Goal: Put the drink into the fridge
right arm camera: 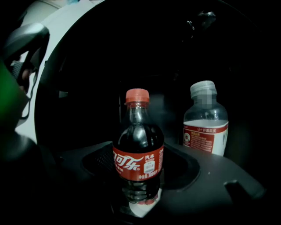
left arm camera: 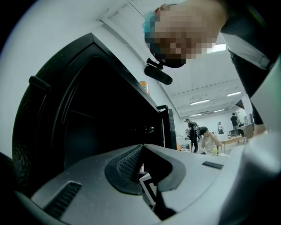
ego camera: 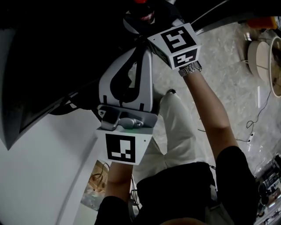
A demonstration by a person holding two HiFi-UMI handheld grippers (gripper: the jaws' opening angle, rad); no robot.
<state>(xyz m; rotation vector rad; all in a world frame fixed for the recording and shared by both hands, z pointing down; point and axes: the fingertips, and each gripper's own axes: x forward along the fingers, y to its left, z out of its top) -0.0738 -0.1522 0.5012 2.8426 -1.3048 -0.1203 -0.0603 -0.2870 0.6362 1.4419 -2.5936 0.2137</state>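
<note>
A small cola bottle [right arm camera: 138,151] with a red cap and red label stands upright between the jaws of my right gripper [right arm camera: 139,176], which is shut on its lower half. It is held inside the dark fridge [left arm camera: 109,114]. In the head view only the bottle's red cap [ego camera: 140,1] and the right gripper's marker cube [ego camera: 178,44] show at the fridge opening [ego camera: 66,44]. My left gripper [ego camera: 143,48] points at the fridge's edge beside the right one. Its jaws [left arm camera: 142,147] are shut with nothing between them.
A second bottle [right arm camera: 205,118], white-capped with pale liquid, stands inside the fridge behind and right of the cola. The fridge door [left arm camera: 169,127] is open. A marbled floor [ego camera: 228,79] with a cable [ego camera: 254,123] lies to the right. People [left arm camera: 206,140] are far off.
</note>
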